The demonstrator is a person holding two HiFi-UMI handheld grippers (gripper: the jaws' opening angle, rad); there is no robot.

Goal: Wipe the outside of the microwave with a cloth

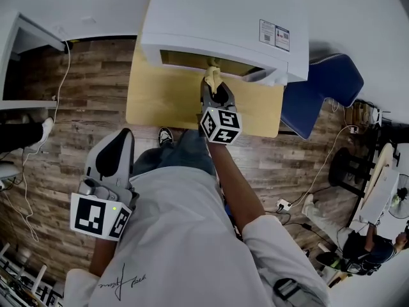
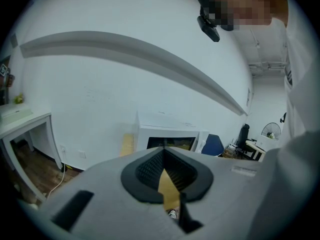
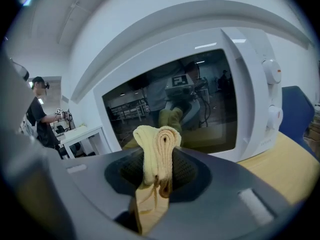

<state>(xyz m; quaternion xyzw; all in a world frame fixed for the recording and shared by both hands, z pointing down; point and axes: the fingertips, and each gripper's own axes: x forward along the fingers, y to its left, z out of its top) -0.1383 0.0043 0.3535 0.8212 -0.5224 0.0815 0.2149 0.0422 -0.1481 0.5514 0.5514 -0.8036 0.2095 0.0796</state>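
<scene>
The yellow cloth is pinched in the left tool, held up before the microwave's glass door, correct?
Not quite. The right tool pinches the yellow cloth, not the left, as the right gripper view shows. It is indeed held up before the microwave's glass door. The left tool holds nothing.

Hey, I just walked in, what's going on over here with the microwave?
A person holds a gripper in each hand, facing a white microwave that sits on a wooden table. The right gripper has its tongs closed on a folded yellow cloth and points it at the microwave's glass door, close up; whether the cloth touches it is unclear. The left gripper is held low at the person's side, tongs together and empty.
</scene>
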